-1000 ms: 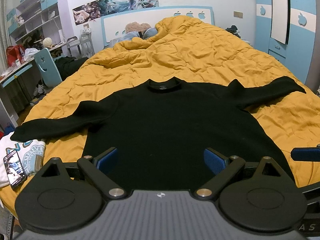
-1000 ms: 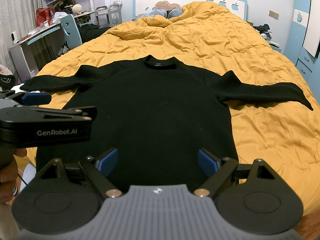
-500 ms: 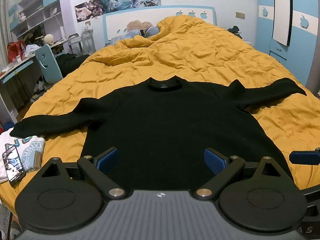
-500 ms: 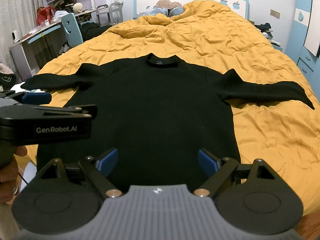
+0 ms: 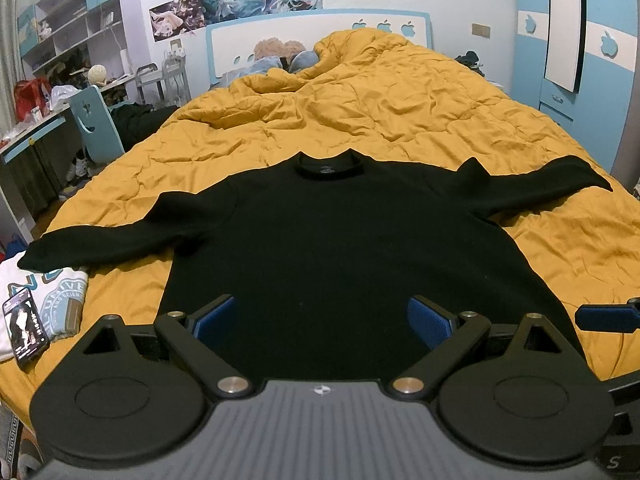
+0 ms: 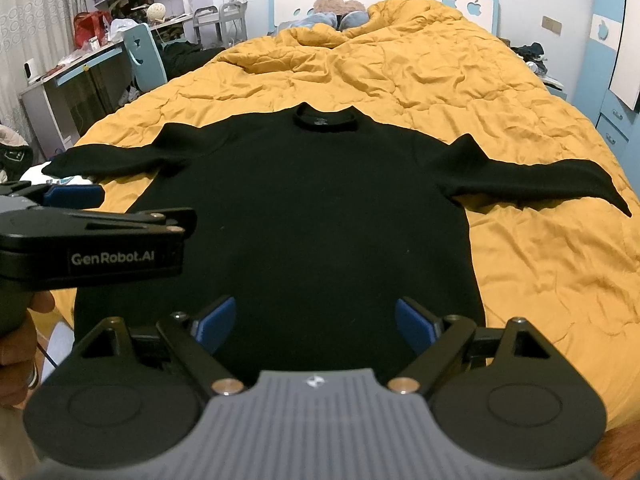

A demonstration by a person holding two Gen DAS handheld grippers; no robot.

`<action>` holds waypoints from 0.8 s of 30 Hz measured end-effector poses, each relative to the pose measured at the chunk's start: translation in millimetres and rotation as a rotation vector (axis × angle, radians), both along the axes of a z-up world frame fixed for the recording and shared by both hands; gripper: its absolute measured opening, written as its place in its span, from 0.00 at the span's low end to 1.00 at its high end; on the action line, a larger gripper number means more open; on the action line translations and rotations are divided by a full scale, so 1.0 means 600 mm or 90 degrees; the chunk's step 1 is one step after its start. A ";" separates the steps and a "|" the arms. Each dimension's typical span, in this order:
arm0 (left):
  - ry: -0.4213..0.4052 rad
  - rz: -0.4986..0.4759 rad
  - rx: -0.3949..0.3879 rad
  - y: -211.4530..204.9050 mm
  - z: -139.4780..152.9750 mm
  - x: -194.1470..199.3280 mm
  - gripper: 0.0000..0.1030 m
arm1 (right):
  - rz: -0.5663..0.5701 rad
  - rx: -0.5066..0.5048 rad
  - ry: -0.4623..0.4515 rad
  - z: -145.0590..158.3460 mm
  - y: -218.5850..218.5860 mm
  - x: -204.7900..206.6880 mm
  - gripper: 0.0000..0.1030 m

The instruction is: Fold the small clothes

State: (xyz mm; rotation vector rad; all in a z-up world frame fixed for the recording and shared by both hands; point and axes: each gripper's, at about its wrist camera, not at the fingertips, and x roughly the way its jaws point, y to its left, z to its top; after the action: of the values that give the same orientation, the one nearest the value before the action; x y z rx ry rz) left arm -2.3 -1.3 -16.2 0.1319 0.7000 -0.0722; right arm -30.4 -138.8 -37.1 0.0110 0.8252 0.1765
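Sweater (image 5: 340, 256) lies flat, unmoved on bed (image 5: 400, 112); both grippers (image 5: 320, 316) (image 6: 314, 320) released, slightly lower; folding not begun.

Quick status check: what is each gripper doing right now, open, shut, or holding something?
Left gripper: open, holding nothing, above the hem of the black sweater.
Right gripper: open, holding nothing, also above the sweater's hem.

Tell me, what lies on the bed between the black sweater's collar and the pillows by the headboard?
Only wrinkled yellow quilt lies between the black sweater's collar and the pillows; nothing else rests there, in both wrist views.
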 end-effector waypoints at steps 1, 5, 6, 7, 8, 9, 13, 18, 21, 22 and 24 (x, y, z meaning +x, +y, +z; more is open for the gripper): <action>0.000 0.000 0.000 0.001 0.001 0.001 1.00 | 0.001 0.000 0.000 -0.003 0.002 0.001 0.80; 0.001 0.000 -0.001 0.003 0.002 0.003 1.00 | 0.001 0.000 0.001 -0.003 0.002 0.001 0.80; 0.000 -0.001 -0.001 0.004 0.002 0.003 1.00 | 0.001 0.000 0.001 -0.003 0.001 0.001 0.80; 0.001 -0.001 -0.001 0.003 0.001 0.003 1.00 | 0.001 0.000 0.002 -0.003 0.002 0.001 0.80; 0.001 -0.001 -0.002 0.004 0.002 0.003 1.00 | 0.001 0.000 0.002 -0.002 0.002 0.001 0.80; 0.001 -0.001 -0.002 0.004 0.002 0.004 1.00 | 0.001 0.000 0.001 -0.002 0.001 0.001 0.80; 0.002 -0.001 -0.002 0.004 0.000 0.004 1.00 | 0.001 0.000 0.002 -0.002 0.001 0.001 0.80; 0.003 -0.003 0.000 0.006 0.002 0.006 1.00 | 0.001 0.000 0.003 -0.002 0.002 0.001 0.80; 0.003 -0.002 -0.001 0.006 0.005 0.002 1.00 | 0.002 0.000 0.005 -0.009 0.004 0.002 0.80; 0.004 -0.002 -0.002 0.006 0.005 0.002 1.00 | 0.003 0.000 0.006 -0.010 0.004 0.002 0.80; 0.008 0.000 -0.003 0.006 0.002 0.001 1.00 | 0.003 0.003 0.011 -0.013 0.002 0.006 0.80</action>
State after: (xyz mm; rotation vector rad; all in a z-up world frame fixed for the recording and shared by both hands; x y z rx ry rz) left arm -1.4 2.3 -14.9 0.1265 0.7117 -0.0750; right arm -26.6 -137.4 -44.7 0.0149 0.8421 0.1823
